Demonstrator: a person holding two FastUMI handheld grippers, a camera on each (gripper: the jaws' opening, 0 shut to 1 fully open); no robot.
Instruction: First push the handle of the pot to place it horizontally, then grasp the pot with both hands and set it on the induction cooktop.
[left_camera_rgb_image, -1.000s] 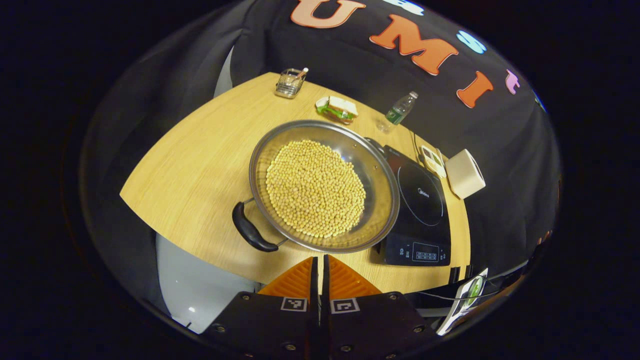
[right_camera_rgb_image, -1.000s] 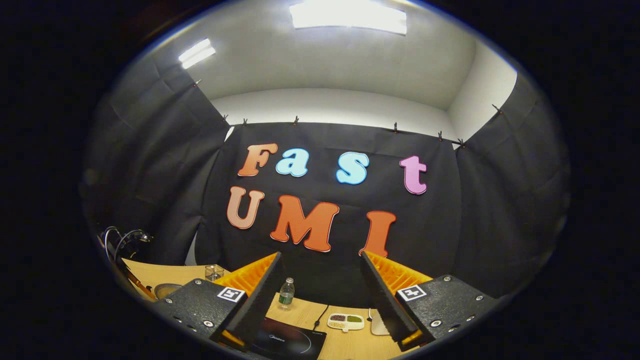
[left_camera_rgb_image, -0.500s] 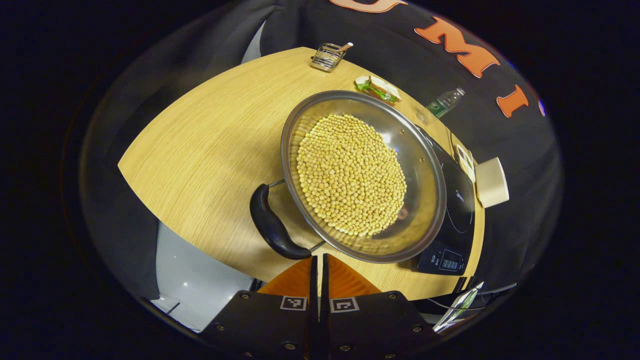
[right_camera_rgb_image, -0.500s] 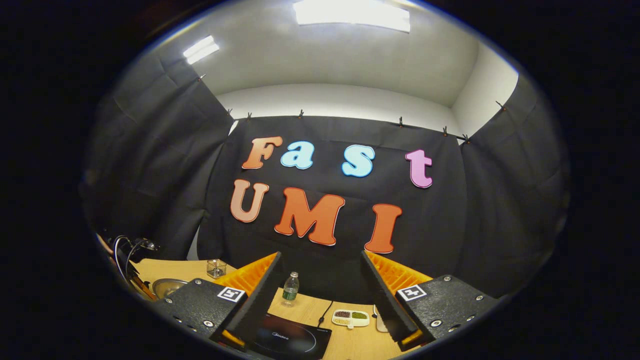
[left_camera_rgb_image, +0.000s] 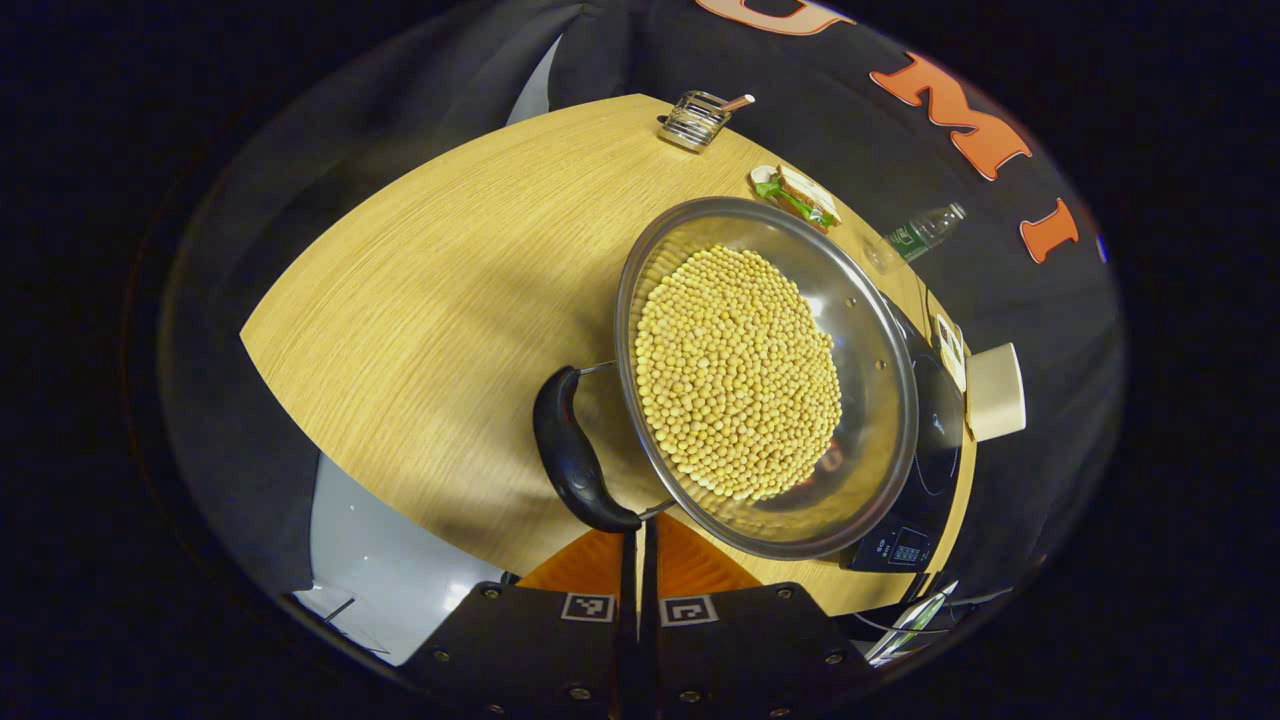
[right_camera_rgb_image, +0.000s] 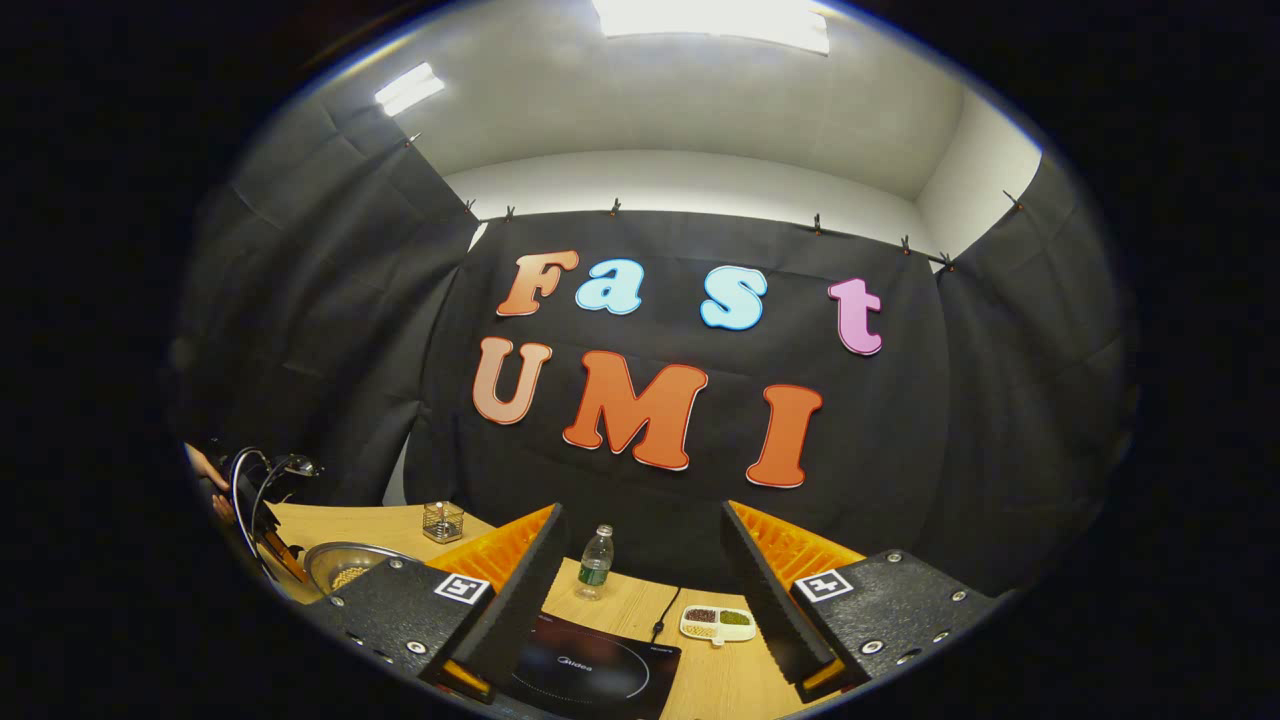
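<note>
1. Left gripper view: A round wooden table stands in a booth with black cloth walls. My left gripper is closed with nothing in it, its tips just beside the near end of the black handle. I think it is closed so it can push the handle sideways. The pot is full of yellow beans and sits near the table's front edge, right beside the induction cooktop. The table to the left gives room.

2. Right gripper view: My right gripper is wide open, holds nothing, and waits above the cooktop. A bottle and a small dish stand behind.
</note>
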